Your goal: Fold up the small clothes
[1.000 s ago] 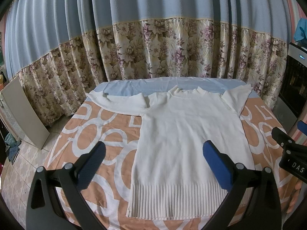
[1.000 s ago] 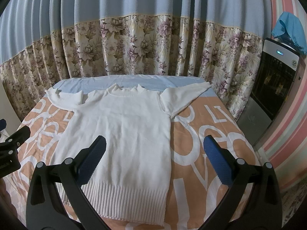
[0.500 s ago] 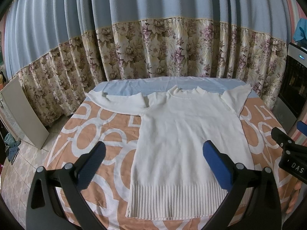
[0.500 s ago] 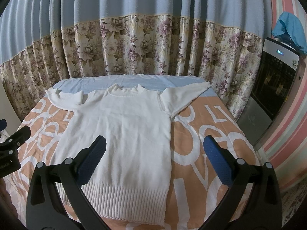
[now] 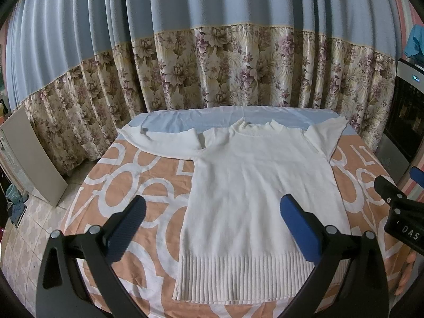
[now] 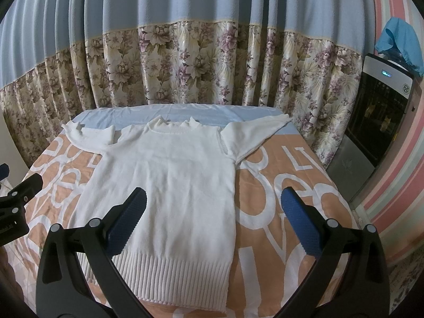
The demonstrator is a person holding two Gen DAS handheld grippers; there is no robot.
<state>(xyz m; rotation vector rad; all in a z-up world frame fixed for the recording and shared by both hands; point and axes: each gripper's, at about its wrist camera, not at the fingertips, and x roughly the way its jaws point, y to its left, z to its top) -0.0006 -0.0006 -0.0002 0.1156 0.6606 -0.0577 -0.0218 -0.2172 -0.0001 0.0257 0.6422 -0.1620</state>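
A white knit sweater (image 5: pixel 254 185) (image 6: pixel 169 182) lies flat and face up on the table, ribbed hem nearest me, collar at the far end, both short sleeves spread outward. My left gripper (image 5: pixel 212 209) hovers open above the hem's left half, with nothing between its blue pads. Over the sweater's right edge my right gripper (image 6: pixel 213 206) is also open and empty. The right tool's black body (image 5: pixel 400 212) shows at the edge of the left wrist view, and the left tool's body (image 6: pixel 16 204) shows at the edge of the right wrist view.
An orange cloth with large white letters (image 5: pixel 127 185) (image 6: pixel 286 185) covers the table, with a pale blue sheet (image 5: pixel 169 122) at its far end. Floral curtains (image 5: pixel 212 66) hang close behind. A dark appliance (image 6: pixel 376 122) stands to the right, a leaning board (image 5: pixel 31 159) to the left.
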